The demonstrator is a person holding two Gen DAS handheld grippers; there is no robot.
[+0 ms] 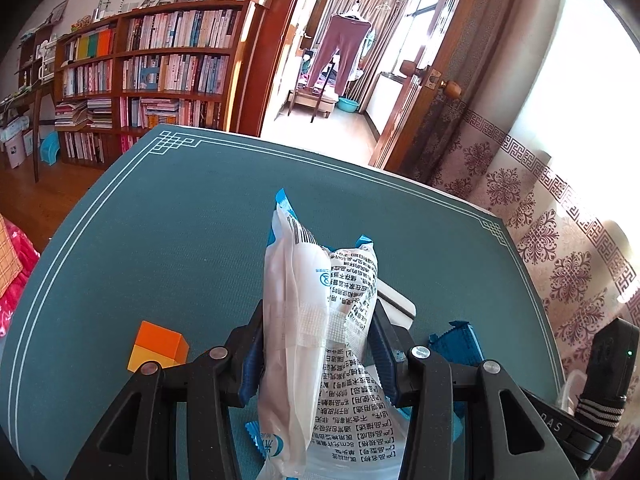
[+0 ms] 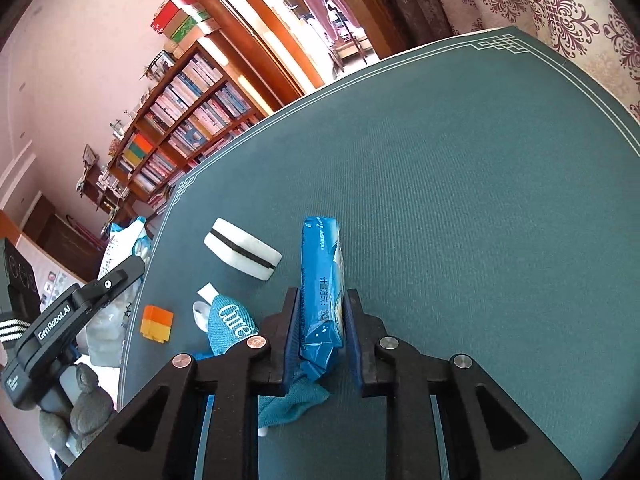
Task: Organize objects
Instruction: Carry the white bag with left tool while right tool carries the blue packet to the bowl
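Note:
My left gripper (image 1: 318,334) is shut on a white plastic packet with black print (image 1: 316,320), held above the green mat (image 1: 168,232). My right gripper (image 2: 322,320) is shut on a blue snack packet (image 2: 322,280), held on edge just above the mat (image 2: 460,200). An orange and yellow block (image 1: 158,346) lies left of the left gripper; it also shows in the right wrist view (image 2: 157,324). A white sponge with a black stripe (image 2: 242,254) and a teal cloth with white lettering (image 2: 234,326) lie left of the right gripper. The left gripper (image 2: 64,312) shows at that view's left edge.
The mat's white-lined border (image 1: 72,224) marks its edges. A bookshelf (image 1: 152,68) stands far left, a doorway (image 1: 348,40) behind, patterned curtains (image 1: 540,220) on the right. A blue wrapper (image 1: 456,344) and the sponge's end (image 1: 396,300) lie behind the left fingers.

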